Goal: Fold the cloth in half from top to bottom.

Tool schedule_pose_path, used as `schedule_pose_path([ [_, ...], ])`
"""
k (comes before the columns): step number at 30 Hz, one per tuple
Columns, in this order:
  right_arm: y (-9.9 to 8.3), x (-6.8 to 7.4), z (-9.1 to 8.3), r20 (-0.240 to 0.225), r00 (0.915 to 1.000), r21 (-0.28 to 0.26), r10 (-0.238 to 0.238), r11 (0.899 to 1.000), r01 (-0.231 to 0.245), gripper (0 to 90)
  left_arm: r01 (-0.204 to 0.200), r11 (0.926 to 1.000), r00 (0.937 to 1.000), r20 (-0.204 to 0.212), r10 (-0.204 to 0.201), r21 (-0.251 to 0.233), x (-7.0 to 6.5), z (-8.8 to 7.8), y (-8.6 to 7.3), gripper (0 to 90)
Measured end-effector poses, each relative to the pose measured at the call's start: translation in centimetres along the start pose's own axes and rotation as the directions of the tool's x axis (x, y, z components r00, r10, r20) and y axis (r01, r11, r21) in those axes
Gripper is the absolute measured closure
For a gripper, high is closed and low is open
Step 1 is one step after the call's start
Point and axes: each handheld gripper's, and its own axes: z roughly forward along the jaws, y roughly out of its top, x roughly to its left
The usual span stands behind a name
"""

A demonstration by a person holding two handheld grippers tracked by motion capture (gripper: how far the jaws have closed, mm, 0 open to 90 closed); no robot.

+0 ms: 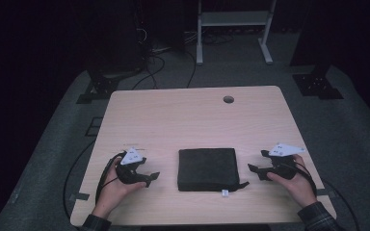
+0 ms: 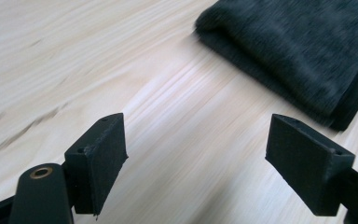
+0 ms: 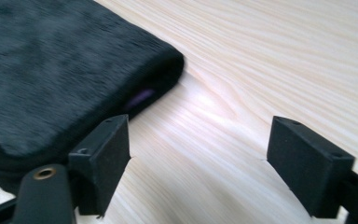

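Note:
A dark folded cloth (image 1: pixel 207 168) lies as a flat square near the table's front edge, between my two hands. My left gripper (image 1: pixel 155 177) rests to its left, jaws wide apart over bare wood, open with nothing between them. In the left gripper view the left gripper (image 2: pixel 196 161) points at the table, with the cloth (image 2: pixel 298 51) off to the upper right. My right gripper (image 1: pixel 251 170) sits just right of the cloth, also open and empty. In the right gripper view the right gripper (image 3: pixel 198 163) faces bare wood, the cloth (image 3: pixel 60 74) lying at the left.
The light wooden table (image 1: pixel 183 120) has a round cable hole (image 1: pixel 228 99) near its far edge. A small white tag (image 1: pixel 225 193) lies at the cloth's front edge beside a dark loop. Beyond the table stand a white frame (image 1: pixel 233 29) and cables on the floor.

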Motion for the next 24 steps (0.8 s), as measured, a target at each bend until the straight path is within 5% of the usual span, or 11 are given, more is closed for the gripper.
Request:
schedule_pose_path([
  [11,-2.4,-1.8,-1.2,0.101,0.9923,0.090,0.071,0.993,-0.080,16.6,0.016,0.9953,0.9978,-0.066,-0.010,0.095,1.4,-0.2,-3.1,11.9],
  [17,-3.4,-2.3,-1.2,0.129,0.9869,0.137,0.097,0.984,-0.115,14.2,0.010,0.9977,0.9976,-0.068,-0.005,0.067,1.7,-0.2,-3.9,4.9],
  [24,-3.7,-2.4,-1.0,0.131,0.9865,0.112,0.097,0.987,-0.113,11.1,-0.001,0.9980,0.9982,-0.059,0.005,0.064,1.7,-0.1,-4.0,0.0],
])
